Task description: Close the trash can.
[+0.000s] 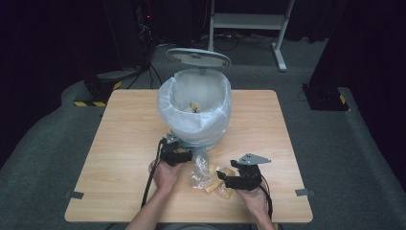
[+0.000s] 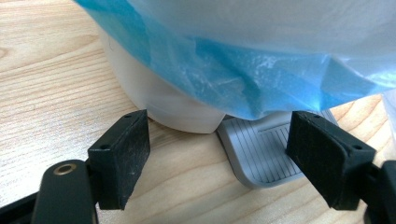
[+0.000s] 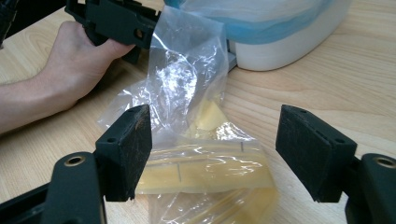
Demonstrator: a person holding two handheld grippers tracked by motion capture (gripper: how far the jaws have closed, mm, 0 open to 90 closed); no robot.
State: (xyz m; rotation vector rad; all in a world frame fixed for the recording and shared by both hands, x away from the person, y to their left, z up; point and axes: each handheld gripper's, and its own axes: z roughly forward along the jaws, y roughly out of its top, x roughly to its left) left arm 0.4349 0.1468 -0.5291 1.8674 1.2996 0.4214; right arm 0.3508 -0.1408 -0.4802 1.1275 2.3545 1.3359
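Left gripper (image 1: 184,155): jaws apart, empty, at the bin's (image 1: 195,115) near base, by its pedal (image 2: 259,151).
Right gripper (image 1: 224,178): jaws wide, straddling the plastic bags (image 3: 196,154) without pressing.
Plastic bags: near-centre tabletop (image 1: 124,143), between the grippers.
Free room: bare wood left and right.

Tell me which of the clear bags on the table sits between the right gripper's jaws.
The yellowish bag, lying flat nearest the person, between the open right gripper. The colourless bag stands crumpled behind it, toward the bin.

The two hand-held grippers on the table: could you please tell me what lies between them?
Crumpled clear plastic bags with yellowish pieces inside lie on the wooden table between the left hand-held gripper and the right hand-held gripper, as the high view shows.
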